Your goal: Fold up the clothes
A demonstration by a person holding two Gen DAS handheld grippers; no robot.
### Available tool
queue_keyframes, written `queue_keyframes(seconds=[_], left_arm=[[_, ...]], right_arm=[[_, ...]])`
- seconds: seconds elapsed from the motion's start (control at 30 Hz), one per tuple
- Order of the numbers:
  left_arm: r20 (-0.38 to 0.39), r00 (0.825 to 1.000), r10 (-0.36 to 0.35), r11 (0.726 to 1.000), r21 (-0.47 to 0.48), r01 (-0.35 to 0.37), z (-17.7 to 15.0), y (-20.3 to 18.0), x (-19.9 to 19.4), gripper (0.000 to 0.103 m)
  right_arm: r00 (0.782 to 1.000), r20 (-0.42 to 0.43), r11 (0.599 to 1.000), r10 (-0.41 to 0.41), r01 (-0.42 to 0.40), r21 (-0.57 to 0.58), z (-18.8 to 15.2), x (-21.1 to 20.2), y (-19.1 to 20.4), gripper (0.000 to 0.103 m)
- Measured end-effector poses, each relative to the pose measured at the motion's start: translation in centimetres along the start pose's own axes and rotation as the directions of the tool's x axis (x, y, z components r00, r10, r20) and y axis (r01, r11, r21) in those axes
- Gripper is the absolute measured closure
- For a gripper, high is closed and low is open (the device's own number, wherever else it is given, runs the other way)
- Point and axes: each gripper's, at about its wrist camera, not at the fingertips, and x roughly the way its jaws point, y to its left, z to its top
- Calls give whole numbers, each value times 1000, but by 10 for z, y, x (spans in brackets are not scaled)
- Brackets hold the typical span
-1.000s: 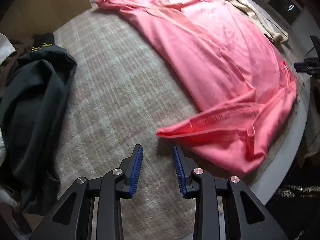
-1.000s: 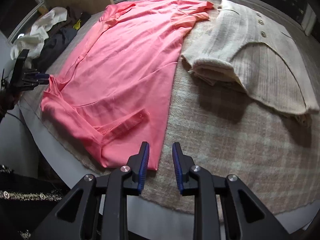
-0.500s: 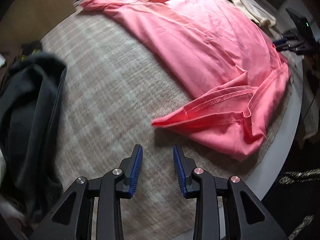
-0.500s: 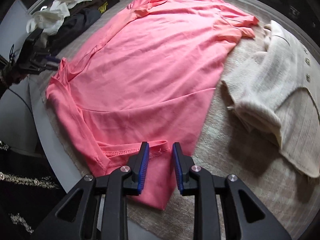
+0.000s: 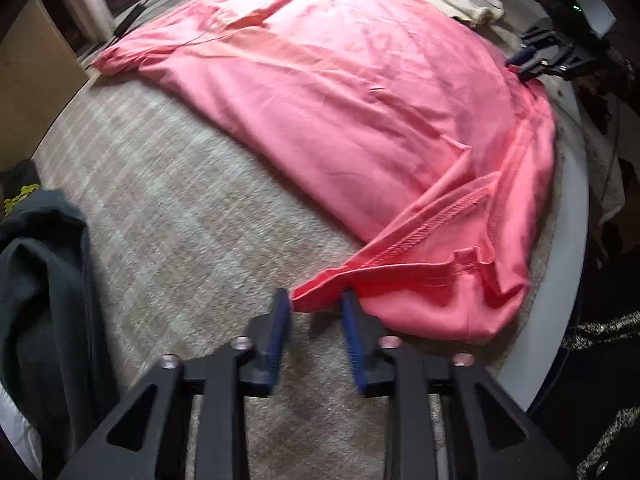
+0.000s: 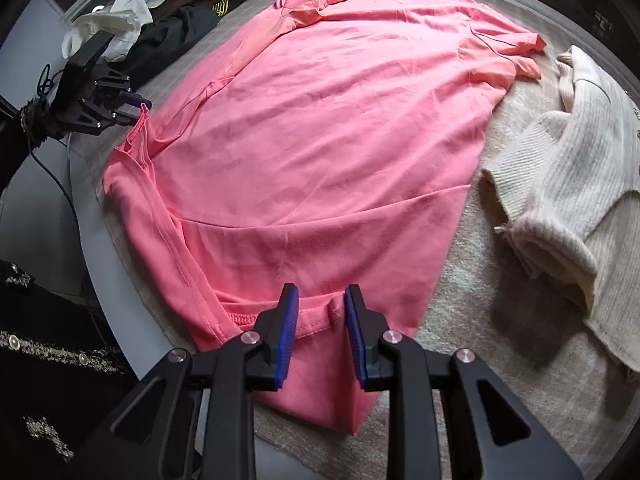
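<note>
Straddling the pink shirt (image 5: 360,120) hem, my left claw (image 5: 315,300) and right claw (image 6: 321,294) gape, holding nothing; risk pinching one layer only, or snagging blanket (image 5: 168,208)

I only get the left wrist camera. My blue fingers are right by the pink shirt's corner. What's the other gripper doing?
Observer: The right gripper is open. Its blue pads sit either side of a stitched hem of the pink T-shirt, not yet pinching.
Operator: What's that pale thing far away?
Observer: It's a cream ribbed knit sweater, lying beside the shirt with one sleeve folded over.
Operator: Is anything hiding past the dark clothes?
Observer: Yes, a white crumpled cloth lies against the dark clothes at the table's edge.
</note>
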Motion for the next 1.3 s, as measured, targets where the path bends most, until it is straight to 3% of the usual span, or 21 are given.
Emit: queue_keyframes(seconds=[0.03, 0.27, 0.33, 0.37, 0.6, 0.8, 0.93, 1.07, 1.3], left_arm=[[3, 1000, -10, 1000, 9, 10, 0, -2, 0, 98], [26, 998, -53, 999, 5, 53, -1, -18, -4, 100], [38, 999, -30, 1000, 4, 30, -1, -23, -7, 100], [51, 999, -20, 1000, -2, 20, -2, -27, -9, 100], [109, 994, -18, 999, -38, 22, -19, -56, -29, 100], [135, 991, 16, 994, -107, -1, -64, -26, -67, 100], [152, 987, 41, 991, -133, -21, -90, -54, -82, 100], [139, 989, 47, 986, -163, -24, -111, -71, -75, 100], [127, 990, 68, 978, -205, -41, -122, -75, -55, 100]], right_arm=[[1000, 6, 1000, 0, 0, 1, 0, 0, 0, 79], [1000, 3, 1000, -5, 4, 7, -7, -4, -1, 80], [1000, -2, 1000, -16, 16, 4, -10, -4, -1, 88], [1000, 3, 1000, -11, 11, 13, -11, -5, -2, 98], [994, 93, 999, -51, 50, 22, -26, -30, 12, 100], [973, 201, 993, -113, 107, 41, -61, -81, 40, 100], [958, 235, 985, -166, 150, 86, -96, -101, 47, 100], [945, 278, 973, -175, 122, 198, -132, -107, 47, 101], [960, 174, 950, -219, 170, 261, -162, -69, 35, 101]])
